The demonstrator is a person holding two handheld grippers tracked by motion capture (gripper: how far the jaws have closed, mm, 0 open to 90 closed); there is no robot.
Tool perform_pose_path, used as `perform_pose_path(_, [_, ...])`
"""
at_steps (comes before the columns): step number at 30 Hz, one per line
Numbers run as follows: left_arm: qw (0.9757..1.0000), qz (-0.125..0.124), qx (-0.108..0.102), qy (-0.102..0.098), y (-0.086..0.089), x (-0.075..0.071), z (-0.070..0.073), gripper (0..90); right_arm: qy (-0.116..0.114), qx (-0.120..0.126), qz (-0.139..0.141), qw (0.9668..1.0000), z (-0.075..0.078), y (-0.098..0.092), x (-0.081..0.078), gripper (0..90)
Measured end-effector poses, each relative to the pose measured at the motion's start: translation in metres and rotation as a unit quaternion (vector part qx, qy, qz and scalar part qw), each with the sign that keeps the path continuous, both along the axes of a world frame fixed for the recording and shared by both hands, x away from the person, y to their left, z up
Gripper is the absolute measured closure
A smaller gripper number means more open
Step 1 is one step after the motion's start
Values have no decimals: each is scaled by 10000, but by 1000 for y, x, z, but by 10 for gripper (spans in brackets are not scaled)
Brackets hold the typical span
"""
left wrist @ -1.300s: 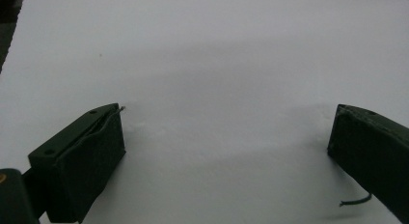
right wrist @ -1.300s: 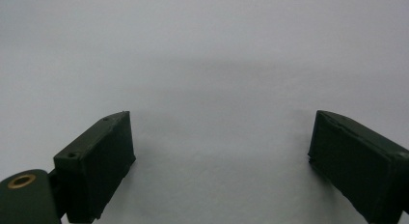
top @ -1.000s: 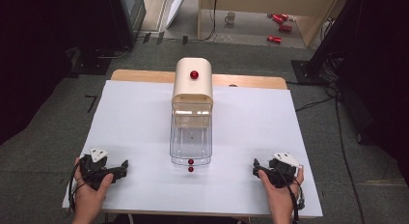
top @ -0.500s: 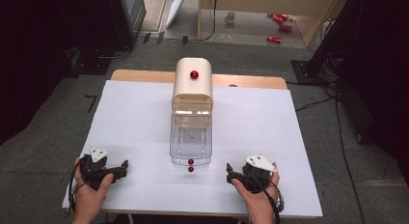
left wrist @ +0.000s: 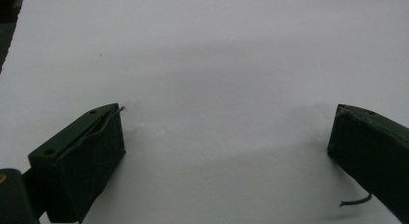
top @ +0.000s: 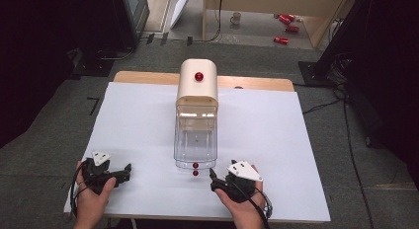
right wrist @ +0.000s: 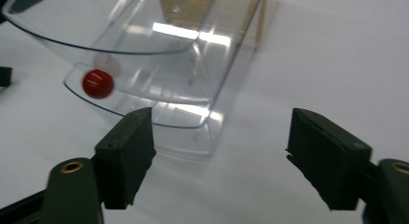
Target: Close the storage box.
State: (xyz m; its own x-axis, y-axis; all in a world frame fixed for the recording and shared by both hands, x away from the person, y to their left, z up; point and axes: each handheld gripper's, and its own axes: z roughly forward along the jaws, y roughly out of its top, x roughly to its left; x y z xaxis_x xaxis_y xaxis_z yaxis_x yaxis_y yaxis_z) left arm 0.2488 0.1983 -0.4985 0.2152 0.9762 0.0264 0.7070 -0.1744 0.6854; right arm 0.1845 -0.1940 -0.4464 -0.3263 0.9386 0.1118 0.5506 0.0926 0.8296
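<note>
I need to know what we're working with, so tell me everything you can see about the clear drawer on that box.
The clear drawer is see-through plastic with a rounded front, pulled out toward the person from a cream box with a rounded top. It lies level on the white table and looks empty. A small red knob sits on its front. The right tool is near it, apart from it.

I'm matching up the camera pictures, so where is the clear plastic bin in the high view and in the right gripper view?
High view: the clear plastic bin sits mid-table, just below the cream housing.
Right gripper view: it spans the upper left and centre.
Shared landmark: the red knob on its front, at left in the right gripper view.
</note>
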Motion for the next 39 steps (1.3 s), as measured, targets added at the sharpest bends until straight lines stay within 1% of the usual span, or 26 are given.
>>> perform_pose_path(1, [10000, -1, 2, 3, 0, 0, 0, 0, -14, 50, 21, 10000, 2, 3, -1, 287])
perform_pose_path(4, [10000, -1, 1, 2, 0, 0, 0, 0, -47, 99, 166, 9998, 5, 12, -1, 371])
perform_pose_path(8, [10000, -3, 3, 2, 0, 0, 0, 0, -90, 140, 377, 9992, 9, 23, -1, 445])
perform_pose_path(9, [10000, -1, 2, 2, 0, 0, 0, 0, -87, 127, 382, 9992, 10, 26, -1, 447])
perform_pose_path(11, [10000, -1, 2, 2, 0, 0, 0, 0, -83, 93, 328, 9994, 10, 29, -1, 479])
perform_pose_path(13, [10000, 1, 2, 1, 0, 0, 0, 0, -65, 117, 311, 9994, 9, 29, -2, 509])
perform_pose_path(14, [10000, 1, 2, 1, 0, 0, 0, 0, -65, 117, 311, 9994, 9, 29, -2, 509])
perform_pose_path(15, [10000, 0, 2, 1, 0, 0, 0, 0, -90, 196, 274, 9994, 10, 29, -4, 533])
perform_pose_path(18, [10000, 0, 2, 0, 0, 0, 0, 0, -116, 218, 278, 9993, 11, 29, -6, 548])
perform_pose_path(19, [10000, -1, 2, 0, 0, 0, 0, 0, -118, 262, 338, 9990, 13, 31, -9, 569])
perform_pose_path(22, [10000, 0, 2, 0, 0, 0, 0, 0, -120, 284, 412, 9987, 14, 33, -10, 588])
perform_pose_path(23, [10000, -1, 2, 2, 0, 0, 0, 0, -85, 319, 472, 9983, 13, 36, -10, 600])
perform_pose_path(26, [10000, -2, 3, 2, 0, 0, 0, 0, -16, 368, 529, 9979, 12, 41, -7, 604])
perform_pose_path(29, [10000, -1, 3, 4, 0, 0, 0, 0, -10, 347, 567, 9978, 12, 44, -4, 616])
perform_pose_path(34, [10000, -3, 4, 4, 0, 0, 0, 0, 48, 288, 667, 9973, 9, 55, -1, 619])
perform_pose_path(37, [10000, -4, 1, 2, 0, 0, 0, 0, 92, 333, 642, 9973, 7, 60, 1, 633])
perform_pose_path(39, [10000, -3, 3, 5, 0, 0, 0, 0, 71, 280, 608, 9977, 6, 64, 1, 634])
